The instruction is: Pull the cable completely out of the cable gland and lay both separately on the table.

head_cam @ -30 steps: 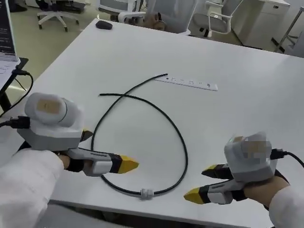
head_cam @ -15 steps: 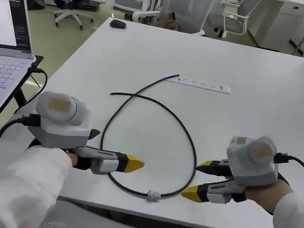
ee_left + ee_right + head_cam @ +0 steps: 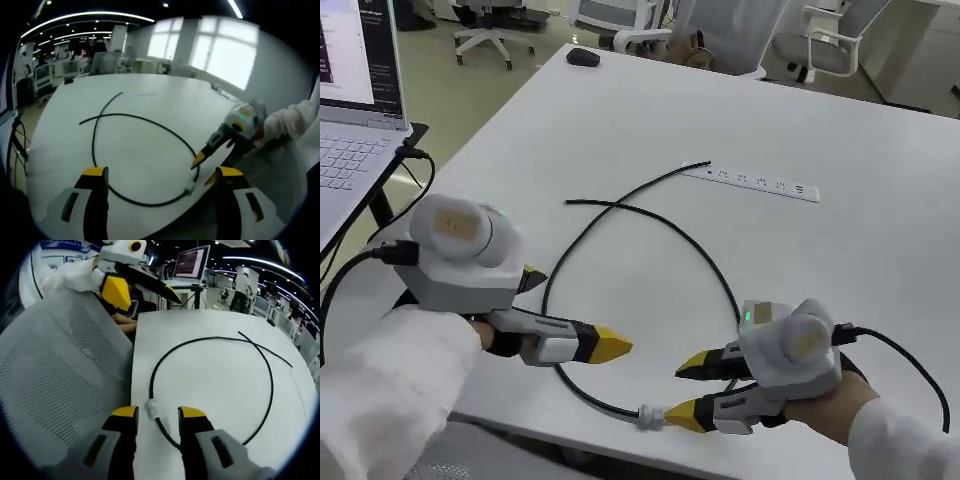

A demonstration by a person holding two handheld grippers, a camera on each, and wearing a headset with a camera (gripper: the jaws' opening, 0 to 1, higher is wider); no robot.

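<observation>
**Right gripper [image 3: 158, 412] aligned on the gland; cable not yet withdrawn.**
The small white plastic cable gland [image 3: 647, 414] sits threaded on the thin black round cable [image 3: 610, 206], at the 6 o'clock point of the cable's loop, beside the near edge of the white bench [image 3: 820, 120]. The cable ends cross at 12 o'clock. The right gripper's fingers stand apart, one on each side of the gland, apparently to clamp it as the anchor. The left gripper [image 3: 161, 172] hovers at 8 o'clock with its fingers spread wide, probably placed to grip the cable and pull.
</observation>
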